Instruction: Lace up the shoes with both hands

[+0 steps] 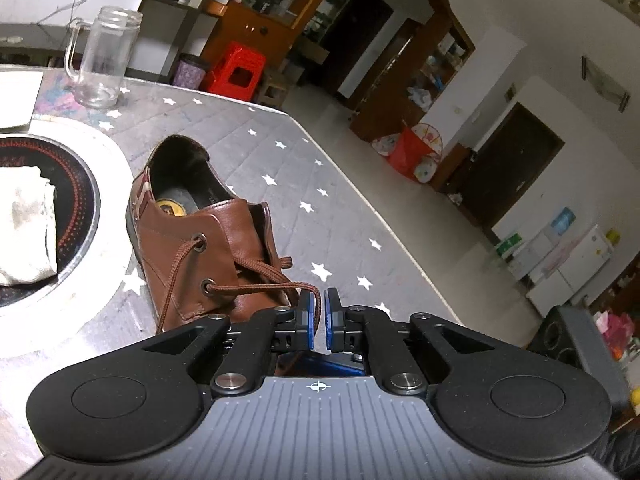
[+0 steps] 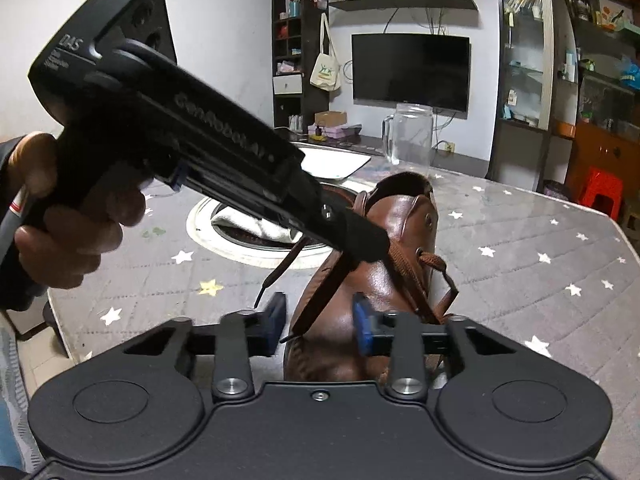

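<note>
left gripper (image 1: 319, 312): jaws nearly closed on lace (image 1: 256, 287), which runs back-left to the eyelets | right gripper (image 2: 320, 326): jaws spread, shoe (image 2: 384, 264) dead ahead, toe toward them | loose lace end hangs between right jaws (nearer hand).

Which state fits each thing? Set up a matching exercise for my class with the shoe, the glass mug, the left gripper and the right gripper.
Column 1:
1. shoe
2. glass mug
3. left gripper
4. right gripper

Column 2:
A. open, straddling the shoe's toe
B. empty, upright
C. nearly shut around the lace
D. brown leather, partly laced

Pairs: 1-D, 2-B, 3-C, 4-A
</note>
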A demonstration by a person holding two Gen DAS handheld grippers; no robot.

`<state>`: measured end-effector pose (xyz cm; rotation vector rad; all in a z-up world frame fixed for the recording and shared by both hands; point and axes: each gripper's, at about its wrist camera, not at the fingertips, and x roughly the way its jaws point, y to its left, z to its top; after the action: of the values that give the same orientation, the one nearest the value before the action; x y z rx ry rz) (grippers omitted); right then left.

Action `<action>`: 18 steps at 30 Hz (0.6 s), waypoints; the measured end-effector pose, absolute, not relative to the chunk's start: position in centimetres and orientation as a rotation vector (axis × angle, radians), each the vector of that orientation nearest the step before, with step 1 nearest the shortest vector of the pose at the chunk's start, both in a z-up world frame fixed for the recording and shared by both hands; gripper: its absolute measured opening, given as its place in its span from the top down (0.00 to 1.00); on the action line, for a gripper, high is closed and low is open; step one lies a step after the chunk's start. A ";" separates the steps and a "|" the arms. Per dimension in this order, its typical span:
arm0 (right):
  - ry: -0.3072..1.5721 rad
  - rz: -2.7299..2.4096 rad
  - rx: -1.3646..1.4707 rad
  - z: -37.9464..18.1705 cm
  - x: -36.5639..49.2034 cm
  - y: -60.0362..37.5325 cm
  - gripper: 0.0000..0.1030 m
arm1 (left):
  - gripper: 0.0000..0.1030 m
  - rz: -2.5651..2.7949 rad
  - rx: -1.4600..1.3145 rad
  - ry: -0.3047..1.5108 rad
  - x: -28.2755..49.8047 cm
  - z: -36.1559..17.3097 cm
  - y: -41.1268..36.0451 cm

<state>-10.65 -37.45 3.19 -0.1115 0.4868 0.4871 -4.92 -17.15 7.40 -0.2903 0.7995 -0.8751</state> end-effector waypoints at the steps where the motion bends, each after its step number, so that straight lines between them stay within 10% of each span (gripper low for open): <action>1: 0.487 0.486 -0.106 3.2 -10.6 -37.5 0.83 | 0.95 -0.875 -0.293 0.798 -4.9 7.4 -17.1; 18: 0.319 0.300 -0.481 4.3 -12.9 -37.4 0.93 | 0.64 -0.975 -0.010 0.747 -6.6 8.9 -19.0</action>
<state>-12.86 -37.36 4.28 -0.4805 0.3191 0.2995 -6.60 -19.04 8.90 -0.0097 0.7471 -0.9752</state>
